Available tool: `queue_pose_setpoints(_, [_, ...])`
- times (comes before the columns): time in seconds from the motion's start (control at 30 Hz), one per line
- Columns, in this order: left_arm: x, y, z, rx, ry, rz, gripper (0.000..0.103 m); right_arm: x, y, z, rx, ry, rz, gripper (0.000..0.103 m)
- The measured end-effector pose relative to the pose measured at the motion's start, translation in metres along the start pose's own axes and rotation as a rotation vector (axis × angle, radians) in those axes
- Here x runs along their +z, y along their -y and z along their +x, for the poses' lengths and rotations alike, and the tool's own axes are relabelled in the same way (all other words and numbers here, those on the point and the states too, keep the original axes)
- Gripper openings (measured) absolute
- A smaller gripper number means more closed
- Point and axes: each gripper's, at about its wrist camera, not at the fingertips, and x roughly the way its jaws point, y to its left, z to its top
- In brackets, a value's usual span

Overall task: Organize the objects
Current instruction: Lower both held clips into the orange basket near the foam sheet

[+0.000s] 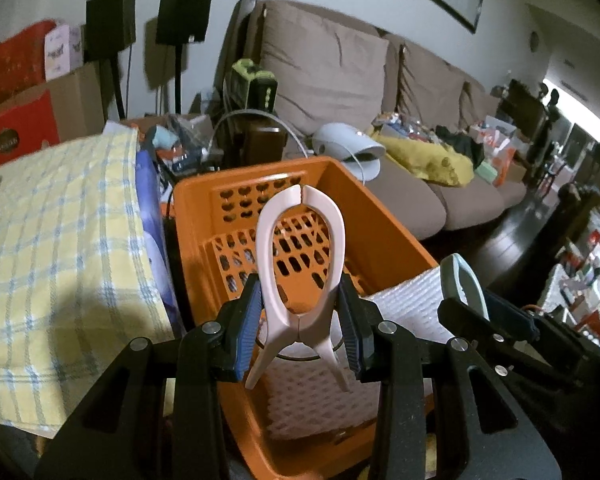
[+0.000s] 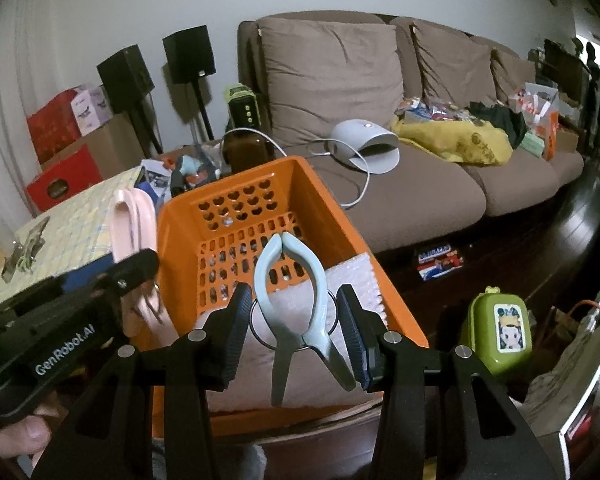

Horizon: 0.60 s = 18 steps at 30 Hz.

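While both clips hung over the basket (image 1: 380,216), neither had yet been let go. Item one: pink clip (image 1: 300,256), clamped across its arms by the left gripper (image 1: 302,326), tips closed and pointing up and away, handles toward the camera. Item two: blue clip (image 2: 290,280), pinched the same way by the right gripper (image 2: 296,330), wire ring showing behind it. Receptacle: orange basket, perforated floor and far wall, with white padded sheet (image 2: 352,280) lying in its near half. Both clips stood above the basket's interior, apart from floor and sheet.

Handling note, as judgement: each clip was best lowered close to the floor before the jaws parted, since a springy clip dropped from height might bounce out. Releasing one at a time, side by side on the bare floor beyond the sheet, would keep them from tangling by their rings.
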Motion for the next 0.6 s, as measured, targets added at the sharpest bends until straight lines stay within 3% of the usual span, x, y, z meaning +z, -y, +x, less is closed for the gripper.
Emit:
queue_pose_setpoints(0.2, [-0.003, -0.01, 0.012, 0.005, -0.062, -0.053, 0.034, -0.001, 0.002, 0.006, 0.009, -0.031, 0.012, 0.045])
queue_pose_setpoints(0.6, [-0.008, -0.006, 0.021, 0.021, -0.11, -0.041, 0.034, -0.008, -0.006, 0.019, -0.016, -0.094, -0.01, 0.045])
